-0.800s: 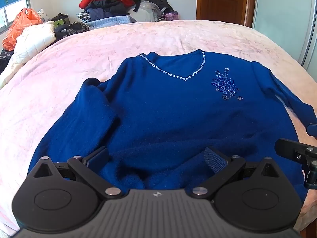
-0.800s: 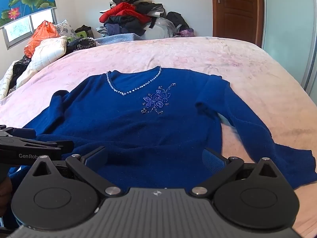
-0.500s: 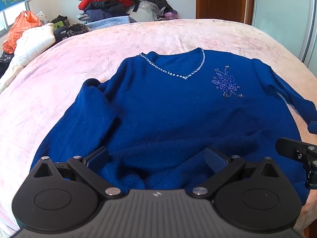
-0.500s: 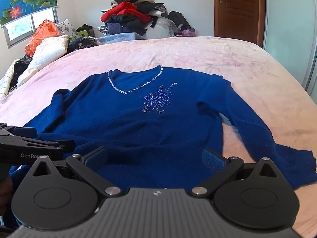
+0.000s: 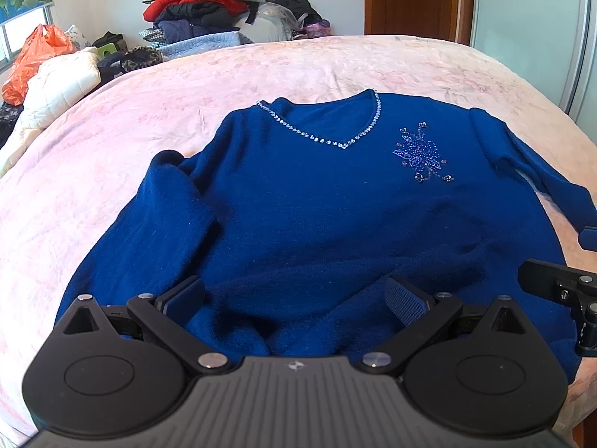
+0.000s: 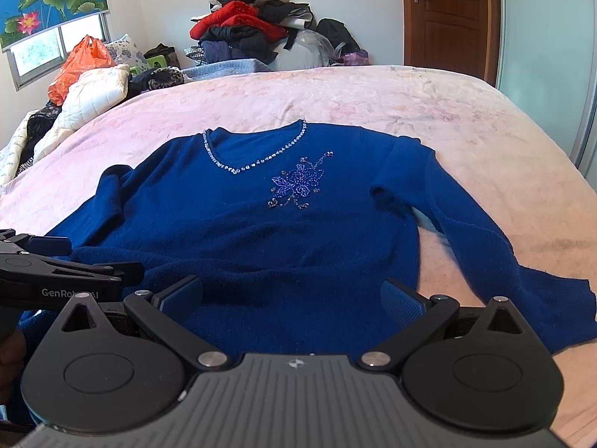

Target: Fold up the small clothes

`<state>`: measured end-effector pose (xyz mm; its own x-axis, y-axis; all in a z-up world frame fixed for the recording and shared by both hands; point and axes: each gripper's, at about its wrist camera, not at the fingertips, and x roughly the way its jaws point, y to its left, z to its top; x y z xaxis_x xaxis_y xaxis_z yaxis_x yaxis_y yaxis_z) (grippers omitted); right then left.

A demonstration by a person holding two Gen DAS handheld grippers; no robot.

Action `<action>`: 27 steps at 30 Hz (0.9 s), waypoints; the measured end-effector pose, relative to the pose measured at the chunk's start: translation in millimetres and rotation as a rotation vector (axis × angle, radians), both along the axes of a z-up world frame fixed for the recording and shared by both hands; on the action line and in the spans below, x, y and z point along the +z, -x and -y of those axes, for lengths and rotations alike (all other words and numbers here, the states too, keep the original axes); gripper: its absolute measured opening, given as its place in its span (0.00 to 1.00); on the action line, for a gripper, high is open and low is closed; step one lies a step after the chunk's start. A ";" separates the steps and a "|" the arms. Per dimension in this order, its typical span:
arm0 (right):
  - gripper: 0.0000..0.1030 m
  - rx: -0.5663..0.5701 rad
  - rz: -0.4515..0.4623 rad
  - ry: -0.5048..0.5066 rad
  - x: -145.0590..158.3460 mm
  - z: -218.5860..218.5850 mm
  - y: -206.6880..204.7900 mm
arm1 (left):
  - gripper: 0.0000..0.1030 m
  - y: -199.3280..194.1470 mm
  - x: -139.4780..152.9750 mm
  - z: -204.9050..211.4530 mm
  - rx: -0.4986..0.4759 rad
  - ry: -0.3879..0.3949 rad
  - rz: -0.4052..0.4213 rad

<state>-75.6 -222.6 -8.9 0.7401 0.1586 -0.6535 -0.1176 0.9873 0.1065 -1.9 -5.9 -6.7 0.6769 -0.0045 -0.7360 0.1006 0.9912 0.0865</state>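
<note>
Garment: one dark blue knitted V-neck sweater (image 6: 283, 239) lay front side up on the pink floral bedspread (image 6: 373, 97), neckline toward the far side, hem toward the cameras.
Trim: a single row of clear beads (image 6: 253, 164) followed the V neckline; one blue beaded flower motif (image 6: 296, 183) sat on the chest beside it.
Sleeves: two; one sleeve (image 5: 164, 201) lay folded back against the body, the other sleeve (image 6: 496, 246) trailed out to the side across the bedspread.
Hem: bunched and rumpled near the left gripper (image 5: 294, 295).
Left gripper: jaws spread fully wide, hovering over the rumpled hem; nothing clamped between the pads; contact with the fabric could not be determined.
Right gripper (image 6: 291, 295): jaws spread fully wide over the lower edge of the sweater; nothing clamped.
Surroundings: one heap of mixed clothes (image 6: 257, 33) stood against the far wall; one orange plastic bag (image 6: 80, 63) lay near the window; one brown wooden door (image 6: 447, 15) was closed.
</note>
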 end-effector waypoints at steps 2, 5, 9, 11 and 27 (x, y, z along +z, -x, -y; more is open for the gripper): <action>1.00 0.001 0.001 0.001 -0.2 0.5 0.7 | 1.00 0.6 0.4 0.4 -0.004 -0.001 -0.001; 1.00 0.000 -0.006 0.002 -0.6 1.6 1.6 | 1.00 1.9 1.5 0.7 -0.012 -0.001 -0.014; 1.00 0.009 -0.018 -0.015 -0.4 4.8 4.4 | 1.00 5.3 2.2 1.2 -0.024 -0.011 -0.022; 1.00 0.007 -0.025 -0.025 -0.8 7.4 6.1 | 1.00 4.8 1.4 1.0 -0.023 -0.013 -0.027; 1.00 0.000 -0.054 -0.031 -4.2 11.6 8.8 | 1.00 3.3 -2.1 10.1 -0.042 -0.057 -0.023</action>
